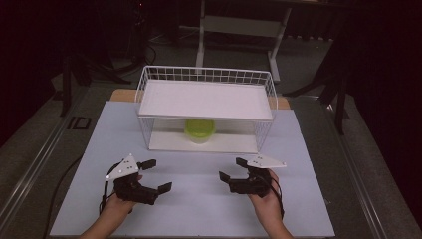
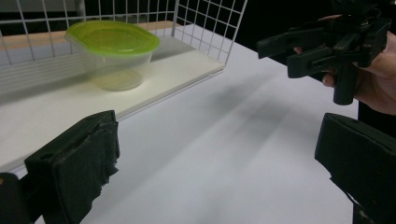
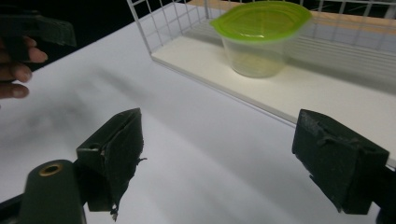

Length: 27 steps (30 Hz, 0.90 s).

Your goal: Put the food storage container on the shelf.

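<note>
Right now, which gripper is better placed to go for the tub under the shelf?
Near even; slight edge to the left gripper. Both it and the right gripper are open and empty, resting in front of the wire rack. The green-lidded tub sits just left of the rack's center, so nearer the left.

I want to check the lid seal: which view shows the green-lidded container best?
The right gripper view: the container is near and unobstructed. The left gripper view shows it almost as well; the high view shows it small, under the shelf.
</note>
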Available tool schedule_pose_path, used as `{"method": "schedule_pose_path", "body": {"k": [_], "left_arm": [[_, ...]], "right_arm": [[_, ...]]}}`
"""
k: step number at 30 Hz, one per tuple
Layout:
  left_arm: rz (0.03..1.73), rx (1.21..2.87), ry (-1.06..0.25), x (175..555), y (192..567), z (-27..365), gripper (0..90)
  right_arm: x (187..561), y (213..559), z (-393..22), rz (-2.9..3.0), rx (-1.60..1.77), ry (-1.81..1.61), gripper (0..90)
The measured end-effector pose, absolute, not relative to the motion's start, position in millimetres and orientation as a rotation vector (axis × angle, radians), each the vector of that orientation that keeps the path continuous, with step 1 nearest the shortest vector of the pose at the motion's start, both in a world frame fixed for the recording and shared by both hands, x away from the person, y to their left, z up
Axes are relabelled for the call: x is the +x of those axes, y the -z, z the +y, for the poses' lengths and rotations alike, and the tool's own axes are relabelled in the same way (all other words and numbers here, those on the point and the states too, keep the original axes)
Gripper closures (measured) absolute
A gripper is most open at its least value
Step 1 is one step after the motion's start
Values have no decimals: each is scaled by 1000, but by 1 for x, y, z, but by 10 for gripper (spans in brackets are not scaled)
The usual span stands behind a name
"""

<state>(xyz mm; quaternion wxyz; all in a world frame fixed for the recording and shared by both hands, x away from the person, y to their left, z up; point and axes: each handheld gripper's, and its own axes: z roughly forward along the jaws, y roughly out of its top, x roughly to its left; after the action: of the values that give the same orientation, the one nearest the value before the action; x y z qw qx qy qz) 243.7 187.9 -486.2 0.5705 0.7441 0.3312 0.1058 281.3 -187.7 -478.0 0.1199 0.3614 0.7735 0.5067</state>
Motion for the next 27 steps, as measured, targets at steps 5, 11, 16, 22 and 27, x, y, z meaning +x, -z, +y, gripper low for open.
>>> {"method": "schedule_pose_path", "body": {"k": [5, 11, 16, 22, 27], "left_arm": [[790, 1759, -248, 239, 489, 194, 8], [813, 1755, -254, 233, 491, 205, 8], [831, 1745, -257, 228, 492, 213, 8], [850, 1741, -255, 221, 494, 219, 8], [864, 1749, -253, 219, 497, 221, 8]], "right_arm": [[277, 480, -200, 2250, 1073, -1474, 164], [268, 478, -212, 2245, 1078, -1470, 164], [261, 478, -220, 2247, 1085, -1456, 164], [253, 481, -230, 2254, 1099, -1445, 164], [247, 485, -237, 2260, 1114, -1432, 164]]}}
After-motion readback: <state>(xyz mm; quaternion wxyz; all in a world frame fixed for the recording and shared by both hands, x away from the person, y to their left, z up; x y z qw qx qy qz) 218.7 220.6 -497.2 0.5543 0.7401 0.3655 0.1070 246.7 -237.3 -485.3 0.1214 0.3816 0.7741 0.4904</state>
